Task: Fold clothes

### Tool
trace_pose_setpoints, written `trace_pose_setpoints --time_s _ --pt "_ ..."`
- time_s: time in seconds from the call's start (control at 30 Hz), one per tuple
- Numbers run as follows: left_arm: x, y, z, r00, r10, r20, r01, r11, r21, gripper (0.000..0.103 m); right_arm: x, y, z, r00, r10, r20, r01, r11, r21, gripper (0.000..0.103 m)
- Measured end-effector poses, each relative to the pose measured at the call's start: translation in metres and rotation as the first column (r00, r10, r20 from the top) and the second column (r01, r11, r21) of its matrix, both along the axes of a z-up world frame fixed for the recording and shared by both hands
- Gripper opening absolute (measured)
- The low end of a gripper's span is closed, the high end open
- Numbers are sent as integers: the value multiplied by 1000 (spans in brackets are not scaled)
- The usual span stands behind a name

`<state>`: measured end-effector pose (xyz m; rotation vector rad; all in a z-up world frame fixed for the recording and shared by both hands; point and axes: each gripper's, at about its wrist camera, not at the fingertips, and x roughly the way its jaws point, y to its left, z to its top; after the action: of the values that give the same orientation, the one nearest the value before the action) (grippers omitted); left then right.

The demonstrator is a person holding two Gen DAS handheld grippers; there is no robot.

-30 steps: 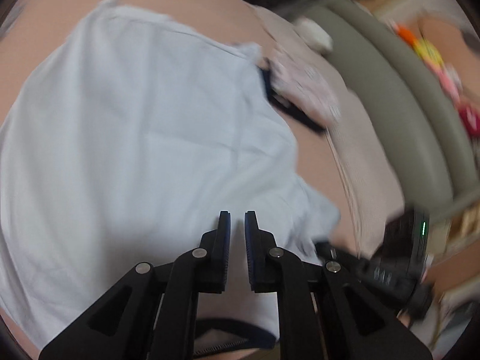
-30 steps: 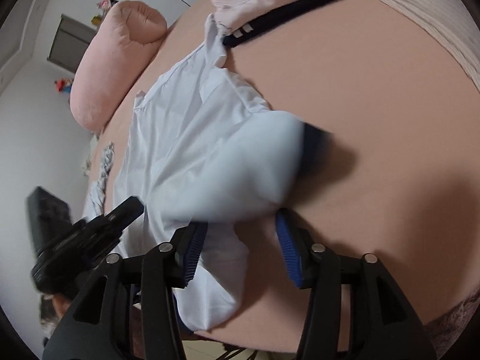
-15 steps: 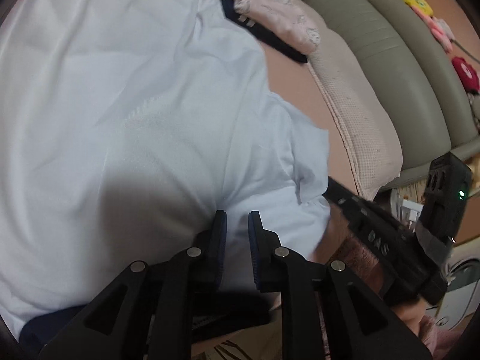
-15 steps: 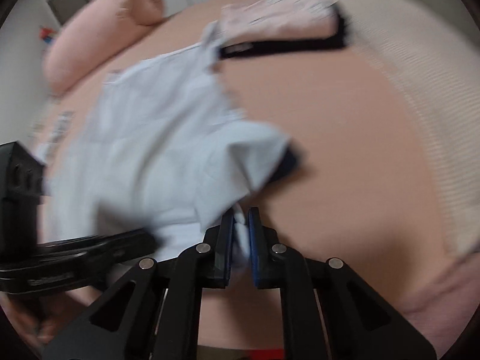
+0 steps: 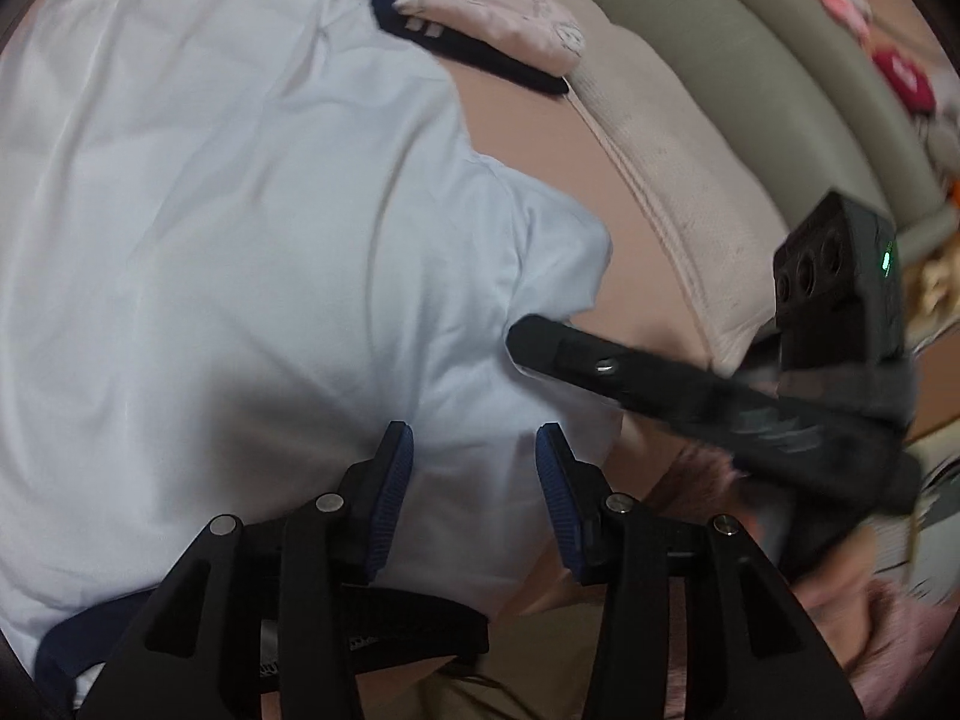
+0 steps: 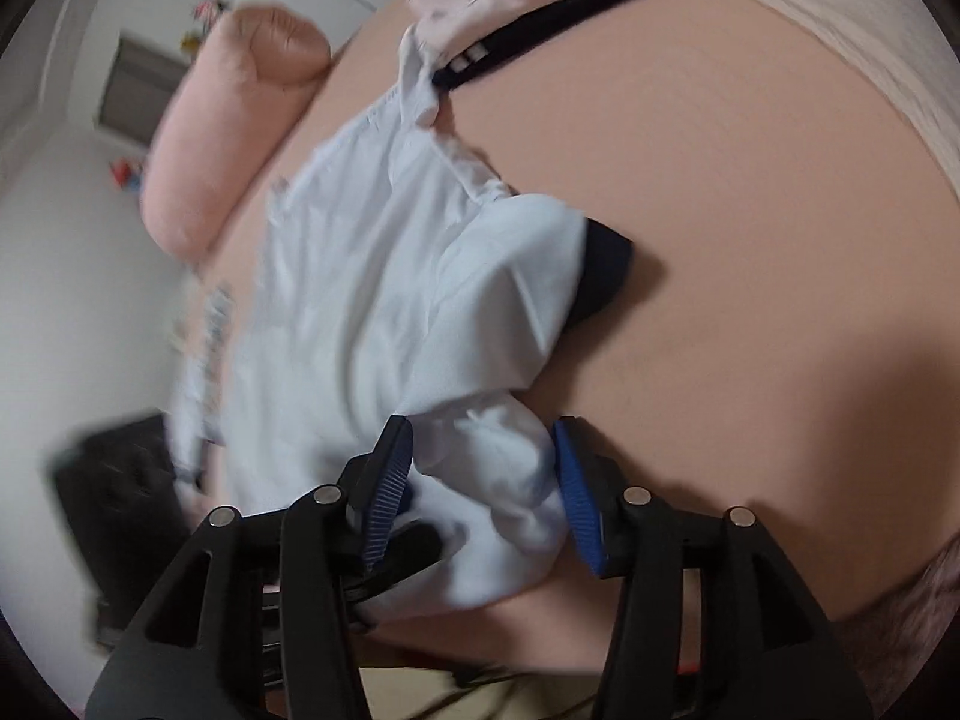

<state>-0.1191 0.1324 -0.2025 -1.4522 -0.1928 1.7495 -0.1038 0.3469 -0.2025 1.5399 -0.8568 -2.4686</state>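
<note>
we note the pale blue shirt (image 5: 252,252) spread on the bed (image 6: 750,210); left gripper (image 5: 474,450) and right gripper (image 6: 483,450) fingers apart (shirt hem bunched between the right's).

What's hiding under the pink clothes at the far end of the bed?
A dark navy garment with small white stripes lies under the folded pink clothes, its edge sticking out. How much of it there is stays covered. The light blue shirt reaches its corner.

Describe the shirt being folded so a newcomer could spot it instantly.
On the pink bed, the pale blue shirt lies spread flat, largest garment there. Unlike the small folded pink garment and the navy garment beyond it, its sleeve has a navy cuff.
</note>
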Motion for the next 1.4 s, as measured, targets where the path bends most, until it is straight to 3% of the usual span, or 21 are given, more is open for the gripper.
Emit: trace_pose_setpoints --time_s 0.03,0.2,0.27,0.37,0.43,0.47,0.53,0.6,0.63,0.73,0.87,0.97,1.1,1.13,1.2,1.23,1.27,1.3,1.33,1.4 --pt "-2 -5 -3 1000 10 26 -11 1000 21 44 -1 -5 3 1000 1 1 -1 997 82 11" --pt "-1 -20 -4 997 31 67 -35 998 57 42 11 17 4 990 -143 9 141 982 125 3" --pt "0 -23 0 997 42 64 -47 996 72 42 20 27 10 980 -197 -3 195 969 155 3" --pt "1 -29 0 996 61 65 -66 995 75 43 39 51 18 950 -311 -31 312 943 115 10" --pt "1 -31 -2 996 60 70 -65 995 78 43 47 67 20 929 -367 -41 369 926 82 28" --pt "1 -32 -2 996 61 72 -67 994 82 43 44 71 17 934 -356 -22 357 932 57 28" --pt "1 -34 -3 995 63 77 -70 993 90 43 23 65 11 968 -249 34 245 964 102 29" --pt "-2 -35 -2 992 92 84 -102 987 121 43 3 52 13 988 -155 13 152 977 151 29" --pt "-5 -33 -1 990 110 87 -122 983 139 43 -4 47 14 994 -110 -5 110 985 129 29" --pt "-12 -38 6 979 191 73 -201 965 170 43 -14 25 17 998 4 -69 -5 1000 -16 28" --pt "-28 -48 12 964 258 63 -265 946 186 43 -13 -24 22 980 170 -103 -171 985 0 28" --pt "-35 -37 10 969 242 40 -246 957 152 43 -14 -43 20 972 217 -86 -211 975 77 29" --pt "-42 -20 16 977 212 5 -211 967 141 43 -4 -25 20 975 212 -70 -216 975 -54 31" --pt "-45 -15 16 980 198 -21 -195 975 110 43 -6 -27 16 975 215 -59 -219 973 -74 31" --pt "-45 0 17 979 161 -124 -167 985 -36 40 2 -25 13 979 202 -31 -203 978 -50 32" --pt "-44 8 18 972 144 -185 -168 979 -118 29 10 -17 15 986 164 -30 -165 986 -33 32" --pt "-43 11 23 949 156 -274 -216 954 -207 28 17 -8 17 993 116 -33 -117 993 -18 32" --pt "-43 9 29 926 180 -332 -266 934 -238 28 25 1 19 997 68 -36 -68 998 -3 36" --pt "-42 6 34 902 201 -381 -314 913 -260 28 30 10 22 999 16 -40 -15 1000 27 40" --pt "-44 -8 39 904 263 -336 -338 922 -190 28 26 11 20 1000 2 -24 0 997 81 41"
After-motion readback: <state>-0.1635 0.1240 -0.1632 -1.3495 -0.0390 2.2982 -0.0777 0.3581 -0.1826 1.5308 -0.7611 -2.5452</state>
